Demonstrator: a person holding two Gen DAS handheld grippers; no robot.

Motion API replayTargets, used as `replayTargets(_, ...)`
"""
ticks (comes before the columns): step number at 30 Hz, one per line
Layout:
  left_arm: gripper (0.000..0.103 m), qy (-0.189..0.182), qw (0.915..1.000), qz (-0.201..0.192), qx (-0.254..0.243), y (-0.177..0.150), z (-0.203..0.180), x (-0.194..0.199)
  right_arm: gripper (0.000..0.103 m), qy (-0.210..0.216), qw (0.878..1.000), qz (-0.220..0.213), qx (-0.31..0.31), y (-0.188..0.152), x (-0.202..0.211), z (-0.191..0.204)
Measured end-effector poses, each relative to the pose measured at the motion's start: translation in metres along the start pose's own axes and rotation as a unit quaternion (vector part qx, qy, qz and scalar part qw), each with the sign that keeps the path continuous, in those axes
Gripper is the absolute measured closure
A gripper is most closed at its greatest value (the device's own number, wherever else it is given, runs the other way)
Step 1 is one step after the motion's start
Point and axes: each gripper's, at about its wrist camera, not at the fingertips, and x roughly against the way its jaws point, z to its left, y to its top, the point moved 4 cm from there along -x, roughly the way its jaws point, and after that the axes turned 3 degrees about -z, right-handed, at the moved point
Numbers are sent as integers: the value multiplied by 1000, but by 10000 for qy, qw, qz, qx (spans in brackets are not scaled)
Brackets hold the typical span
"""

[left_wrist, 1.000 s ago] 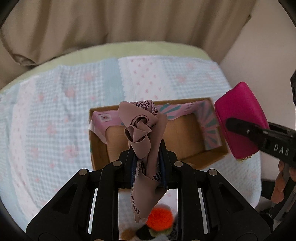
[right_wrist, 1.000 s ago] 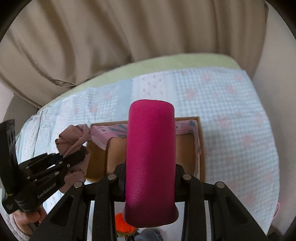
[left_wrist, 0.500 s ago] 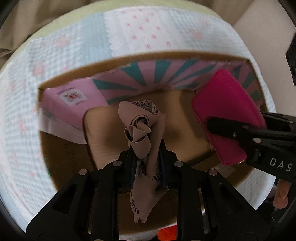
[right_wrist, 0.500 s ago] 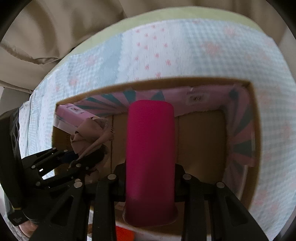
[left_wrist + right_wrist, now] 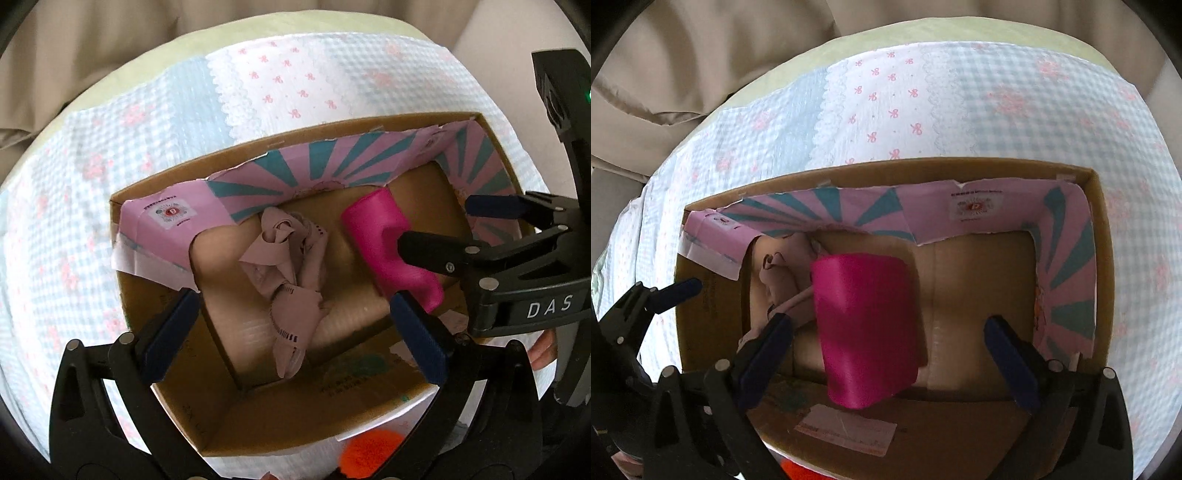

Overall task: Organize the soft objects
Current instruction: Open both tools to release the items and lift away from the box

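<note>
Beige cloth (image 5: 286,273) lies crumpled on the floor of the cardboard box (image 5: 177,310), toward the box's left side, loose, nothing gripping it. Magenta pouch (image 5: 866,325) lies on the box floor just right of the cloth, their edges touching or overlapping in the right wrist view, apart in the left one. Left tool (image 5: 295,332) hangs over the box, fingers spread wide, the cloth below the gap between them. Right tool (image 5: 888,360) also over the box, fingers spread wide either side of the pouch, not touching it. Box has pink-and-teal striped paper (image 5: 332,166) lining its far and right walls. Box sits on a checked blue-and-white blanket (image 5: 1052,110) with pink bows, on a bed. Orange fuzzy thing (image 5: 371,456) just outside the box's near wall. Tan curtain (image 5: 738,48) behind the bed.
</note>
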Motion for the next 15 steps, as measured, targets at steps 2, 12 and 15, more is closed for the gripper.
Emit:
replayTargets(2,0,-19,10000,-24,17,-1,0,4,0,11,10000,-76,-3,-2,5,-1)
replayTargets(12,0,14,9991,-383,169,-8,0,60,0,-63,9978,-655,16,-2,65,11)
replayTargets(15,0,64,9982,-561,180,-10,-3,92,0,5,9964,-851,-29,-7,94,16)
